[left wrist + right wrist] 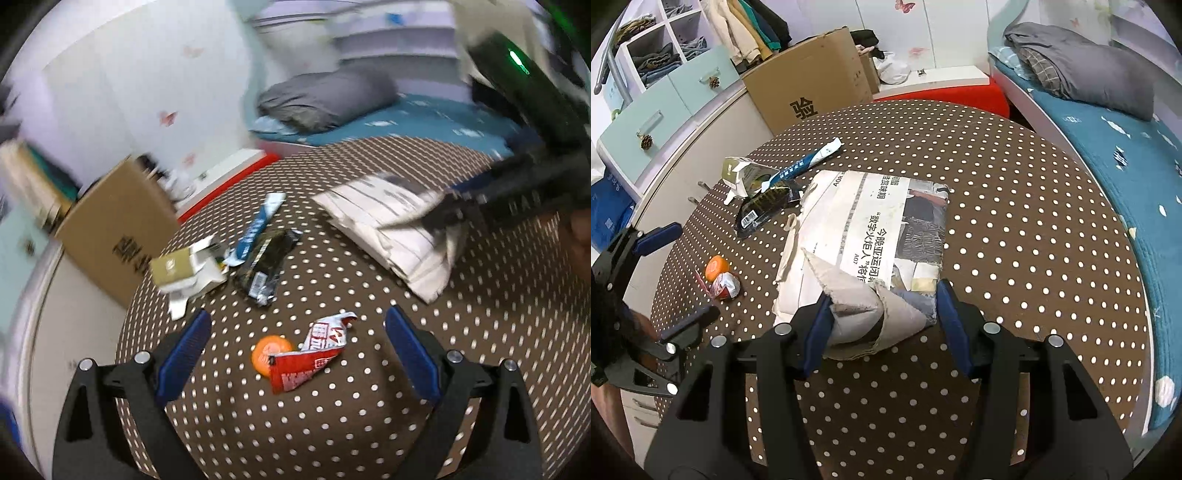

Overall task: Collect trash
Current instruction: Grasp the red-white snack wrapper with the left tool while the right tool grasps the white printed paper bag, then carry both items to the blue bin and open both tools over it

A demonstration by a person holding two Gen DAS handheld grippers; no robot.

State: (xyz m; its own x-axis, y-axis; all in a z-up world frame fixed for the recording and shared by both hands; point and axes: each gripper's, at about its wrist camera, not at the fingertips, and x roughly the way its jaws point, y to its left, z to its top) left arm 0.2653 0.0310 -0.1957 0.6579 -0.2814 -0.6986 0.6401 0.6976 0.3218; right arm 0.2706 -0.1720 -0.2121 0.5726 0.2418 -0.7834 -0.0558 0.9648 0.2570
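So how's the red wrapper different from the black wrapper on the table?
The red wrapper is crumpled and torn open with white lettering, while the black wrapper lies flatter and longer, showing a white barcode label. The red wrapper rests against an orange round thing, between the left gripper's open fingers; the black wrapper sits farther off beside a blue-and-white sachet. Both lie on the polka-dot tablecloth.

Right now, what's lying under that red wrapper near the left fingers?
An orange round lid or disc pokes out from beneath the red wrapper, on the dotted tablecloth. Its covered part, and anything else underneath, is hidden.
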